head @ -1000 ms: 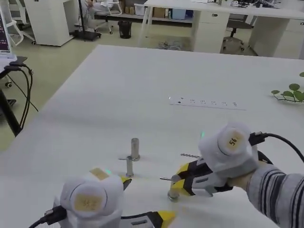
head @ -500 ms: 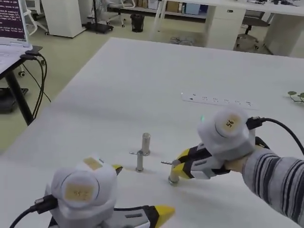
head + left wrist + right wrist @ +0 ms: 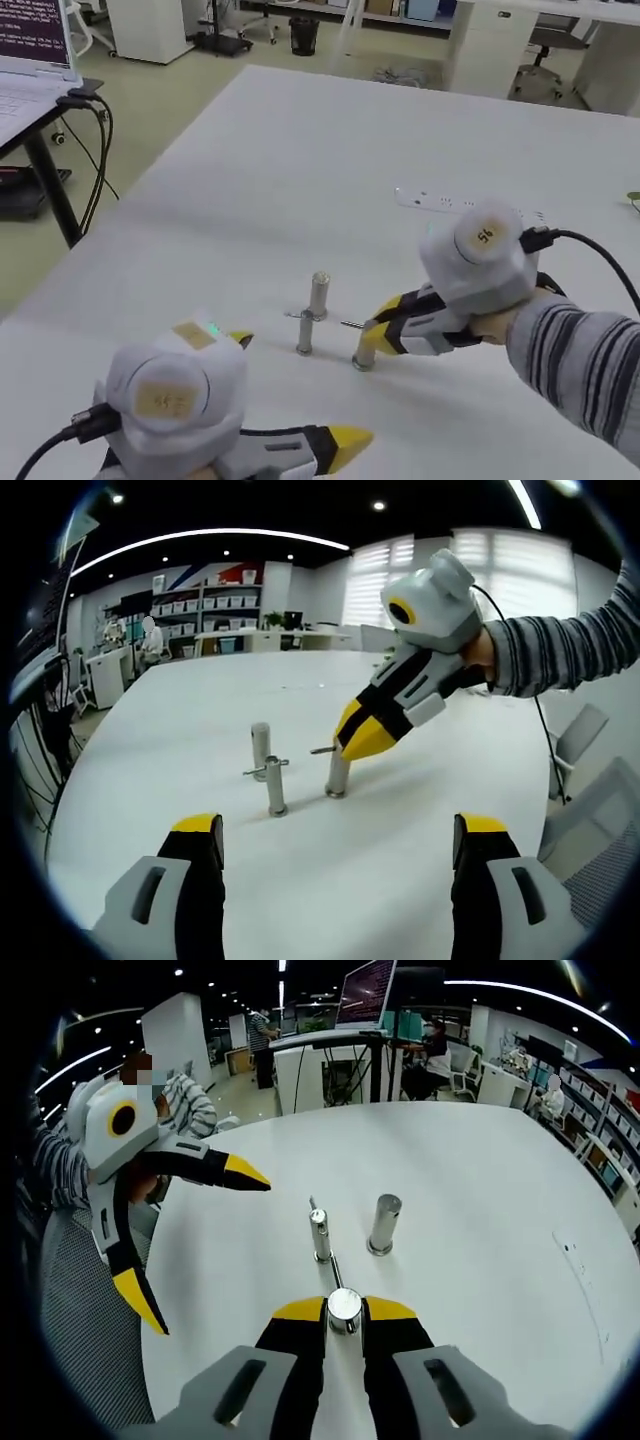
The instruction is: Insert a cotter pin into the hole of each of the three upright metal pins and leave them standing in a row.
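Nearer the middle pin (image 3: 305, 333) than a second before, my right claw (image 3: 344, 1312) pinched the third metal pin (image 3: 363, 352), upright on the table (image 3: 300, 180); my left claw (image 3: 338, 828) hung spread apart.

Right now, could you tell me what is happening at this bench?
A person works two handheld grippers. The right gripper is shut on the nearest metal pin, with a cotter pin sticking from its side. The middle pin already carries one; the far pin looks bare. The left gripper hovers open, empty.
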Motion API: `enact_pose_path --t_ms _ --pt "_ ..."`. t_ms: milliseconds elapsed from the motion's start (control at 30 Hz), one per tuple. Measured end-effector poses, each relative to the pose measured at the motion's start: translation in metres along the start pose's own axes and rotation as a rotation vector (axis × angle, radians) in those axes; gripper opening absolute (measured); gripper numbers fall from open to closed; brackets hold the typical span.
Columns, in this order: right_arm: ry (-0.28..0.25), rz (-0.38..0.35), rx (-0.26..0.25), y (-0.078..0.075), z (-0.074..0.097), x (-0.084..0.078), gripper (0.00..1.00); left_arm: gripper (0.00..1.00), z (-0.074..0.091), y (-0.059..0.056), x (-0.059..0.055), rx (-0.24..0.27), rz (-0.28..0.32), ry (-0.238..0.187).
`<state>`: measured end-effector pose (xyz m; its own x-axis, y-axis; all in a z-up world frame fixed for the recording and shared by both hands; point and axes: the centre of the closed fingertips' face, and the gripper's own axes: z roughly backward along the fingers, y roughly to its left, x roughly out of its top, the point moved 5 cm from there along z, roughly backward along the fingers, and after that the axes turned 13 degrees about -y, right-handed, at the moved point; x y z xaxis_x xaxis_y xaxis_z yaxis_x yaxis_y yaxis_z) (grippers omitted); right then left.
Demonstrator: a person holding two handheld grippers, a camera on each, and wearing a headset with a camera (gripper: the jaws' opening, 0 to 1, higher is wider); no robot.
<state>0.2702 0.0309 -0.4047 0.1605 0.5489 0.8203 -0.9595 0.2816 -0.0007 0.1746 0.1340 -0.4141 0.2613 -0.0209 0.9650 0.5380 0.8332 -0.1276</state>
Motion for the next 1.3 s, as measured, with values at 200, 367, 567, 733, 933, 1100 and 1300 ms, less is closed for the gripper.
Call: enact_pose_path --t_ms 200,367,567,733,933,1100,1300 --pt "0.001 0.001 0.011 -0.002 -0.001 0.001 0.08 0.94 -0.001 0.001 0.002 0.002 0.003 -0.016" --pt "0.005 0.013 0.027 -0.002 -0.001 0.001 0.08 0.94 0.000 0.000 0.000 -0.001 0.003 0.000" --pt "0.004 0.019 0.037 -0.003 -0.002 0.001 0.08 0.94 -0.001 -0.001 0.001 -0.008 0.002 -0.003" --pt "0.008 0.027 0.048 -0.004 -0.003 0.002 0.08 0.94 -0.001 0.000 0.000 -0.008 0.004 0.000" --pt "-0.046 -0.009 0.046 -0.004 0.000 0.010 0.12 0.96 -0.002 -0.002 0.000 -0.015 -0.004 0.001" --pt "-0.131 -0.074 0.001 -0.010 0.001 0.025 0.15 0.99 -0.002 -0.002 0.002 -0.014 0.005 -0.009" --pt "-0.187 -0.136 -0.042 -0.018 -0.009 0.033 0.18 0.99 -0.001 0.000 0.004 -0.001 0.001 -0.014"
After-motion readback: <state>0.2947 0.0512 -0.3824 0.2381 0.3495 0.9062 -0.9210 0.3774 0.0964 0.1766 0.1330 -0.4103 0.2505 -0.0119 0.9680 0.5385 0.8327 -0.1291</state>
